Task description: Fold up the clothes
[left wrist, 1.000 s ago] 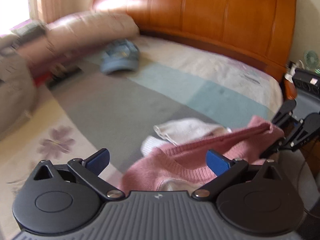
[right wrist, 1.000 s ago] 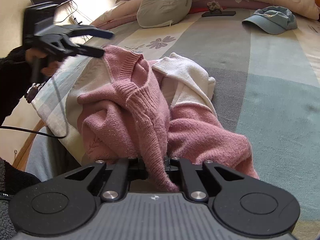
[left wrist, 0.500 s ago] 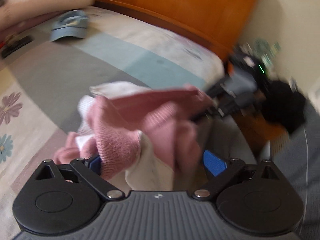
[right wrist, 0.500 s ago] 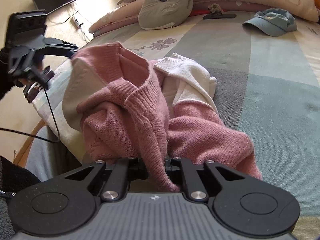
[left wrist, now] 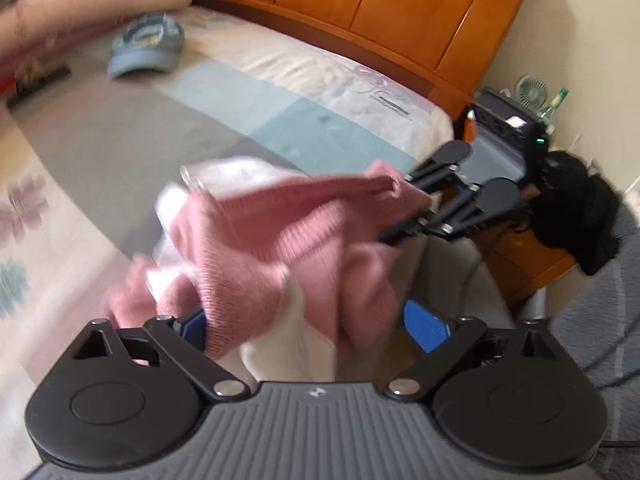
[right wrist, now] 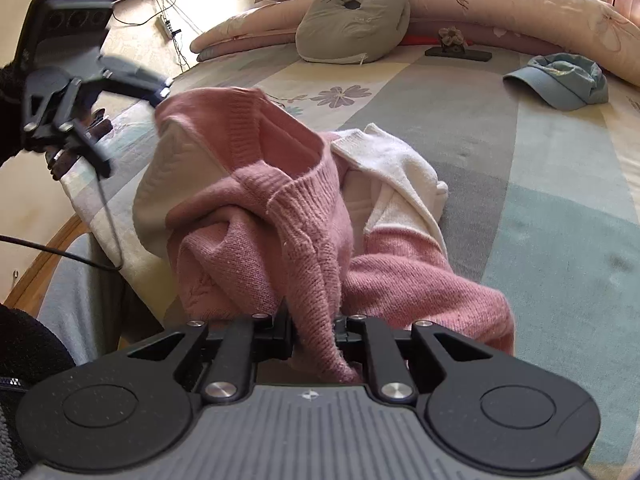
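The pink-and-white sweater [right wrist: 280,216] sits bunched in a heap near the edge of the bed [right wrist: 560,208], part of it lifted off the cover, nowhere near flat. The right gripper [right wrist: 316,328] is clamped hard on a thick fold of pink knit, its fingers pinched tight with the wool spilling out between them. The left gripper [left wrist: 304,324] stands spread wide, blue pads [left wrist: 426,326] apart, with knit draped between them and nothing pinched; from the right wrist view it hovers at the far top corner of the heap, just beside a raised pink edge. This reads as the sorting-out stage: one side held, the other looking for its matching corner or hem. The next move calls for the left fingers to close on a clean single edge, not a doubled wad, so the two grips can draw the garment out flat on the cover. A blue cap [right wrist: 560,80] lies well apart, clear of the work.
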A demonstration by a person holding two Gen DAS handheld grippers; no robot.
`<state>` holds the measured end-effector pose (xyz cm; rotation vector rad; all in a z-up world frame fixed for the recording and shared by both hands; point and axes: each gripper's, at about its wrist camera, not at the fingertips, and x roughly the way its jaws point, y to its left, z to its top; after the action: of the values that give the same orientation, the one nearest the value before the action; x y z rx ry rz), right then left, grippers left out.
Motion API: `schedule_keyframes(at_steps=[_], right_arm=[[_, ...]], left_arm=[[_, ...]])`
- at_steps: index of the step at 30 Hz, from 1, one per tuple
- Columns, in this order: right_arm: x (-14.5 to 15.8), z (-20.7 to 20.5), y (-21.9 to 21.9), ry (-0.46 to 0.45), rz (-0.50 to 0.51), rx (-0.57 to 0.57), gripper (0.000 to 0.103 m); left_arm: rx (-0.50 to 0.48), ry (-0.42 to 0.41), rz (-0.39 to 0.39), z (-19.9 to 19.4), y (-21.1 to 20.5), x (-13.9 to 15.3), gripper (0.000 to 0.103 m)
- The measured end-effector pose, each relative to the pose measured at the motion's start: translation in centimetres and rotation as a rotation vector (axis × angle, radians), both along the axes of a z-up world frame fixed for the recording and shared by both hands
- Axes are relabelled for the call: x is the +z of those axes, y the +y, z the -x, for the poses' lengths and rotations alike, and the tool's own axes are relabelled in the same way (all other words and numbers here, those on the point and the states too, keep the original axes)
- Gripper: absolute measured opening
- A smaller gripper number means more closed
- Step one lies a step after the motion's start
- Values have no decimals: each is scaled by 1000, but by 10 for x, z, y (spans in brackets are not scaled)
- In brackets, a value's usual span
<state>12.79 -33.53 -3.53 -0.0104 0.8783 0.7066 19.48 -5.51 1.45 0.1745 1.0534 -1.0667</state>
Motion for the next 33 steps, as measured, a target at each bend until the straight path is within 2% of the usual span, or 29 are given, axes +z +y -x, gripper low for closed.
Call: schedule_keyframes(at_steps=[1,2,3,5,6,9,10,11,12,15,18,21,28,33], right_arm=[[-2,0,-1,5,-12,-6,18],[-3,0,-3,10,-24,-12,18],[-5,0,-4,16,-36,-18,18],[-8,1,-3,24,-42,-27,18],[-8,3,-2,24,-37,-28,18],[-7,5,0,24,-30,-32,18],[-6,4,0,27,-32,-35,18],[-6,4,0,28,-31,-36,18],[-6,4,1,29,-29,-38,18],[-5,4,3,17,-20,-47,18],[4,6,8,-30,21,-60,14],[16,6,13,-78,69,-61,13],[57,-22,12,-155,105,-104,13],[70,-51,26,-196,198,-89,13]], left_arm=[[24,29,-2,1,4,-9,93],[47,59,-4,2,7,-17,85],[65,55,-5,1,8,-19,72],[98,26,-5,0,9,-20,58],[113,23,38,-2,11,-14,55],[125,45,210,-12,19,3,53],[125,47,224,-13,20,3,53],[125,45,205,-14,18,0,50],[126,46,171,-14,16,-7,39],[151,12,158,-11,23,-5,23],[178,-25,154,-7,30,0,18],[204,-62,150,-4,38,5,15],[270,-155,149,1,55,20,13],[370,-214,135,-20,67,34,10]])
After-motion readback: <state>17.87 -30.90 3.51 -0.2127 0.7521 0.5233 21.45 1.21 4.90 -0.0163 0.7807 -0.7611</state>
